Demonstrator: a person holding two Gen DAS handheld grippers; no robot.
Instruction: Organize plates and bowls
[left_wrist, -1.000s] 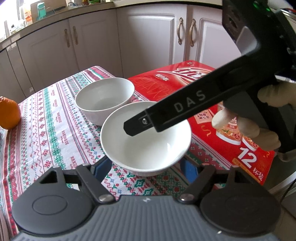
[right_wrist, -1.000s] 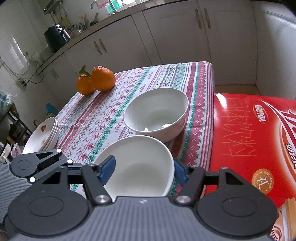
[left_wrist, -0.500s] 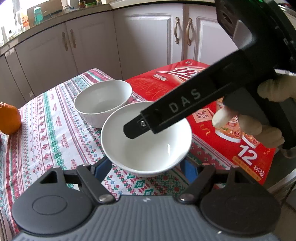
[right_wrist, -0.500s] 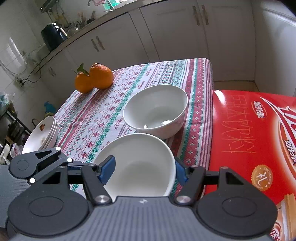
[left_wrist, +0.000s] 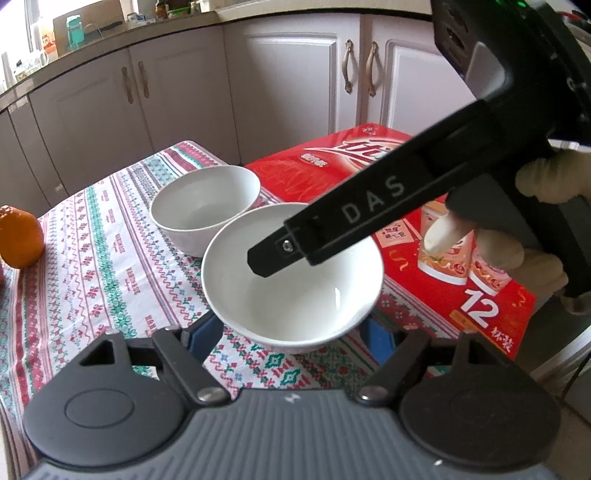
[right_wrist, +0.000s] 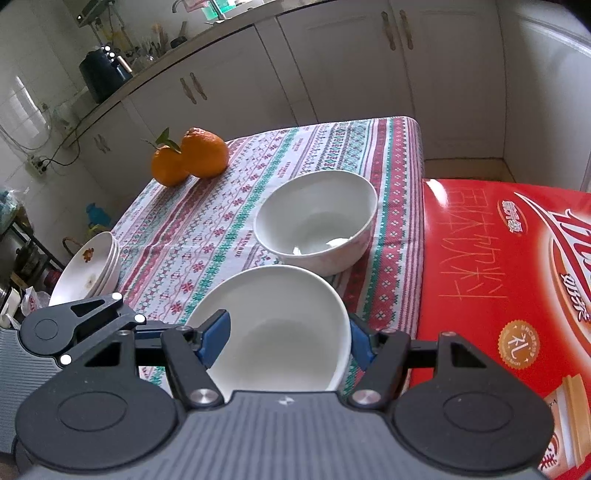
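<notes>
Jaws of both grippers stand apart around the near bowl (right_wrist: 273, 328) at lower centre, gripping nothing I can see, while the far bowl (right_wrist: 316, 221) waits unstacked and plates (right_wrist: 86, 266) sit piled left.

— Where is the right gripper (right_wrist: 288, 341)?

— Low and forward, its blue fingers (right_wrist: 216, 338) spread wide, one on each side of the near bowl (right_wrist: 273, 332). From the left wrist view its black body crosses at a slant, held by a pale-gloved hand (left_wrist: 517, 236).

— And the left gripper (left_wrist: 291, 332)?

— Also parted wide, its blue fingers (left_wrist: 205, 332) flanking that bowl's base; whether they touch it is unclear.
</notes>
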